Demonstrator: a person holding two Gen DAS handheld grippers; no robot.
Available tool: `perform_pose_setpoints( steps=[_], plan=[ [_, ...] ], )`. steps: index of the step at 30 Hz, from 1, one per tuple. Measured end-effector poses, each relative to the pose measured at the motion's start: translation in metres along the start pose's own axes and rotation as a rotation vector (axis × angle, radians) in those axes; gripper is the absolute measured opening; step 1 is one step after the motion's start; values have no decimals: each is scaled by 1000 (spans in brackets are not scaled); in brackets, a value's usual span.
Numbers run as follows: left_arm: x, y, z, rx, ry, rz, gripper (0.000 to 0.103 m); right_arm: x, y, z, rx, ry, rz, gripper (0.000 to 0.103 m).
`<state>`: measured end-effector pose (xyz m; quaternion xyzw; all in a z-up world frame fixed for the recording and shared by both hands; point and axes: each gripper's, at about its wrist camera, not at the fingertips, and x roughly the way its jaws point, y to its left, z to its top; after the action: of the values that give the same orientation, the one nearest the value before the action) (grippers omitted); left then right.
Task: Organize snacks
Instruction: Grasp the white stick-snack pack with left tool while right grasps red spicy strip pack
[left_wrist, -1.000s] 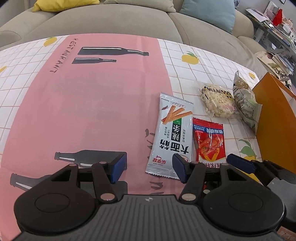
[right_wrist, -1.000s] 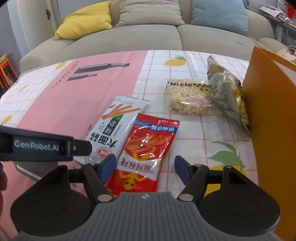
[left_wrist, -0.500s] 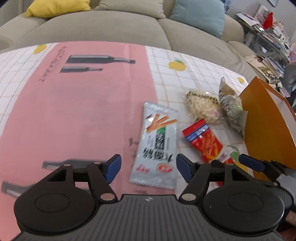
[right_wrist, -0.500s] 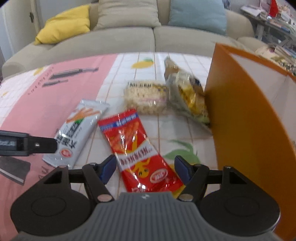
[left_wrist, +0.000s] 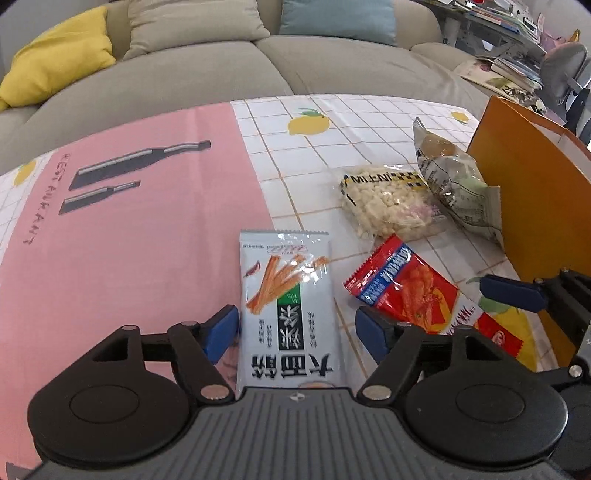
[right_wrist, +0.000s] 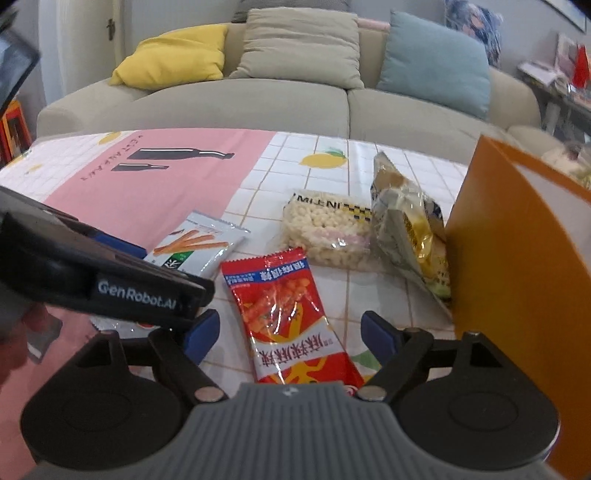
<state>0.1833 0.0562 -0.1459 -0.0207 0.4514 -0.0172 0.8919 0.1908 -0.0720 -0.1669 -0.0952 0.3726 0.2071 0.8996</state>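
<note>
A white snack pack with orange sticks (left_wrist: 288, 306) lies between the open fingers of my left gripper (left_wrist: 297, 332); it also shows in the right wrist view (right_wrist: 195, 247). A red snack pack (right_wrist: 291, 317) lies between the open fingers of my right gripper (right_wrist: 290, 338); it also shows in the left wrist view (left_wrist: 410, 291). A clear bag of puffed snacks (left_wrist: 384, 203) (right_wrist: 328, 232) and a crinkled grey-and-gold bag (left_wrist: 458, 184) (right_wrist: 410, 225) lie further back, the latter against an orange box (left_wrist: 535, 206) (right_wrist: 517, 266).
The snacks lie on a pink and white checked tablecloth (left_wrist: 129, 240). A beige sofa (right_wrist: 295, 99) with cushions stands behind the table. The left gripper's body (right_wrist: 103, 284) crosses the left of the right wrist view. The right gripper's finger (left_wrist: 513, 291) shows beside the box.
Both grippers have drawn in lower over their packs. The white pack now sits squarely between the left fingers and the red pack between the right fingers. Both stay open.
</note>
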Motion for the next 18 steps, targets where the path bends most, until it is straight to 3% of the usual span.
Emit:
perform_pose_setpoints(
  steps=[4,9,11,16,18],
  plan=[
    [4,-5,-1,50,-23,26,90,9,-10,-5,69,26,-19,77],
    [5,-5,-4,42,-45,27,90,8,-6,-8,56,12,-26,77],
    [3,-4,-7,37,-56,31,86,8,-5,-9,54,9,-26,77],
    [-8,0,-17,16,-66,46,64,7,-4,-11,57,8,-30,77],
    [-13,2,-22,-10,-69,52,61,7,-2,-11,66,9,-39,77]
  ],
)
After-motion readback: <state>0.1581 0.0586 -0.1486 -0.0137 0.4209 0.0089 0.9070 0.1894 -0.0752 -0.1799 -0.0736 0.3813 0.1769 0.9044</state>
